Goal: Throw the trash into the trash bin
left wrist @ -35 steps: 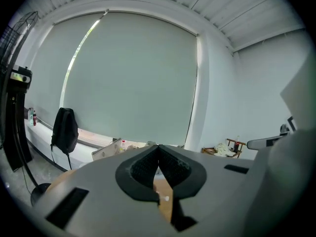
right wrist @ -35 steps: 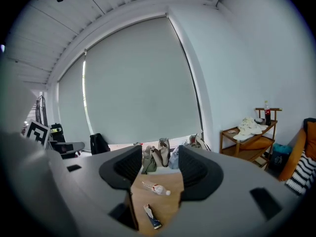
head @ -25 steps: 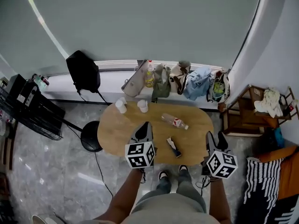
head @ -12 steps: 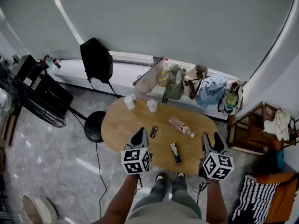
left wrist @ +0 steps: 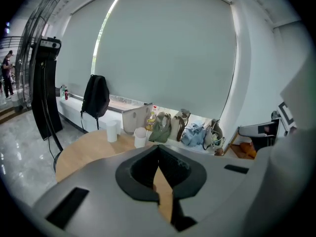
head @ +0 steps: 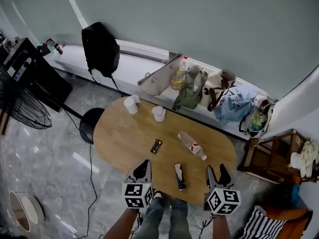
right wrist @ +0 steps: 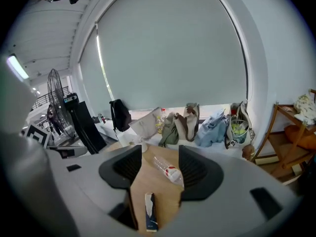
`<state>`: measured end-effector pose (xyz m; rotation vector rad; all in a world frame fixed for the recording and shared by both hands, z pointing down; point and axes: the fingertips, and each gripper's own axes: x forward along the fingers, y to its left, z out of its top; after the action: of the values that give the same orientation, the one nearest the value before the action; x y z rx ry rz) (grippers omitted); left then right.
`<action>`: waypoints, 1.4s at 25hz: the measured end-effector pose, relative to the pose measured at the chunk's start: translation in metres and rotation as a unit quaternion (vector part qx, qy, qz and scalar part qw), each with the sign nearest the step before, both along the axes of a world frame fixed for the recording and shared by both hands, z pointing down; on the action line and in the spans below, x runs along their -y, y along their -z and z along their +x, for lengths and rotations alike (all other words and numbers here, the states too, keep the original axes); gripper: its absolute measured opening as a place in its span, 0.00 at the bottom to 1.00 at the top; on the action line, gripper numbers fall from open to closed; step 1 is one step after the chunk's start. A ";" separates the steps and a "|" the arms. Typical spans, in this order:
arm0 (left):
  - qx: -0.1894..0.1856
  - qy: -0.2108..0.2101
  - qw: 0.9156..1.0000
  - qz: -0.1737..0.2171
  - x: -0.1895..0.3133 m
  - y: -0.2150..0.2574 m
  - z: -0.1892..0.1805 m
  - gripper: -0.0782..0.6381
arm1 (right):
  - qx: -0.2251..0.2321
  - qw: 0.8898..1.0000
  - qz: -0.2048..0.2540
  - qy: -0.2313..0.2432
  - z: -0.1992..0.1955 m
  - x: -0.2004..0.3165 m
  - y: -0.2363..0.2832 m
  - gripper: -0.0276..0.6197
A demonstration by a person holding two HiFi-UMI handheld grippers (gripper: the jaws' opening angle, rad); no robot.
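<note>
both grippers hang at the near edge of the wooden table (head: 119, 138). left gripper (head: 143, 166) has its jaws pinched together, empty; right gripper (head: 217, 173) is spread wide, empty too. a blue-white wrapper (head: 180, 177) lies between them, then a small dark wrapper (head: 156, 146) and a plastic bottle (head: 192, 145) on its side. two white cups (head: 130, 105) sit farther back.
</note>
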<state>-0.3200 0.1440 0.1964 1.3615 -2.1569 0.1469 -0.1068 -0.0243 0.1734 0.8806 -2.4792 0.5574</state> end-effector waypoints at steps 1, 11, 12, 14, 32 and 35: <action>0.000 0.000 1.000 -0.001 0.003 -0.014 0.000 0.13 | -0.005 1.000 -0.001 0.005 0.000 0.003 -0.015 0.41; -0.010 0.004 1.000 -0.022 0.004 -0.130 0.019 0.13 | -0.027 0.999 -0.030 0.021 0.016 0.010 -0.136 0.41; -0.010 0.002 1.000 -0.025 0.004 -0.136 0.019 0.13 | -0.028 0.999 -0.033 0.021 0.016 0.010 -0.142 0.41; -0.013 0.000 0.999 -0.029 0.002 -0.145 0.020 0.13 | -0.036 0.998 -0.037 0.023 0.017 0.010 -0.151 0.41; -0.045 0.042 0.996 -0.071 -0.018 -0.197 0.008 0.13 | -0.151 0.977 -0.013 0.148 0.001 0.044 -0.229 0.42; -0.054 0.055 0.994 -0.073 -0.016 -0.203 0.008 0.13 | -0.166 0.971 -0.016 0.174 -0.003 0.048 -0.241 0.42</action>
<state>-0.3118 0.1604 0.3999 1.1403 -2.0830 0.1802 -0.1099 -0.0726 0.4145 0.4623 -2.2370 0.2984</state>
